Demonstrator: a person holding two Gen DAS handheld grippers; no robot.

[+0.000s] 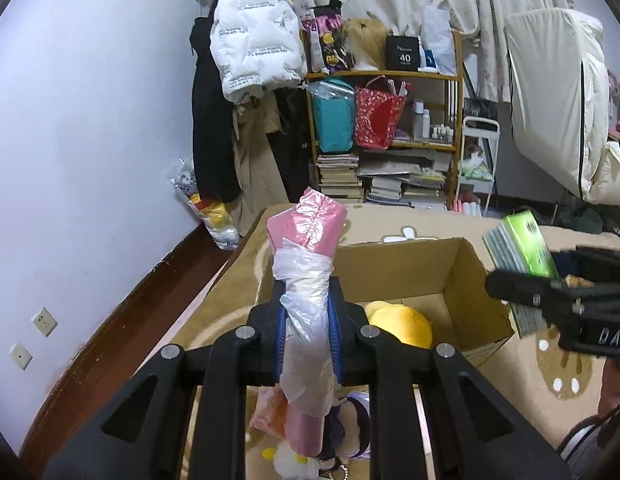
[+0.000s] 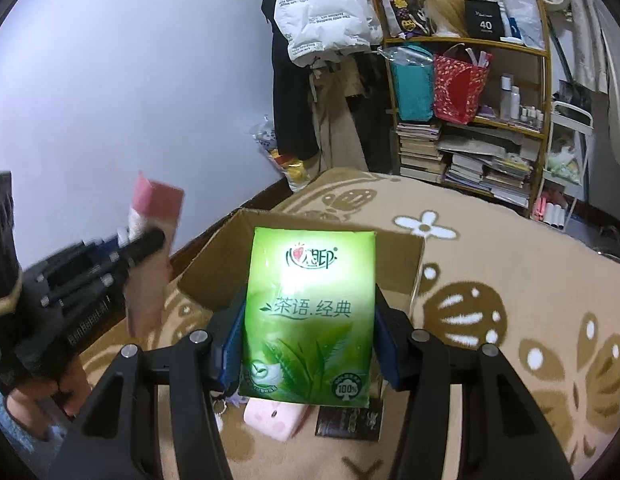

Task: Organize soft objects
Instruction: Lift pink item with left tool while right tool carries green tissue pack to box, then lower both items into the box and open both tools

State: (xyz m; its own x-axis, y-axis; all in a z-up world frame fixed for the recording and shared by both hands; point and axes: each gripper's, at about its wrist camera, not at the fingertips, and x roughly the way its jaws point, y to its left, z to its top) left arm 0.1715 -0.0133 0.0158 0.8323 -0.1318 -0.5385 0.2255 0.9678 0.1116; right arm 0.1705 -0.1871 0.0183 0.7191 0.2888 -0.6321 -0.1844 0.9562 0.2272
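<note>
Both loads ride above my cardboard box (image 1: pixel 410 276): left gripper (image 1: pixel 308 320) pinches the pink bagged pack (image 1: pixel 306 236), right gripper (image 2: pixel 308 344) clamps the green tissue pack (image 2: pixel 310 312); slick plastic could slip, I reckon.

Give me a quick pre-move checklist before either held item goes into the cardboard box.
1. Left gripper clamped on the pink pack by its plastic wrap: ok.
2. Right gripper clamped on the green tissue pack: ok.
3. Cardboard box open on top: ok.
4. Room left in the box beside the yellow plush: ok, bare bottom shows.
5. Both packs raised above the box rim: ok.
6. Grip on the wrap firm enough not to slip: cannot tell.
</note>
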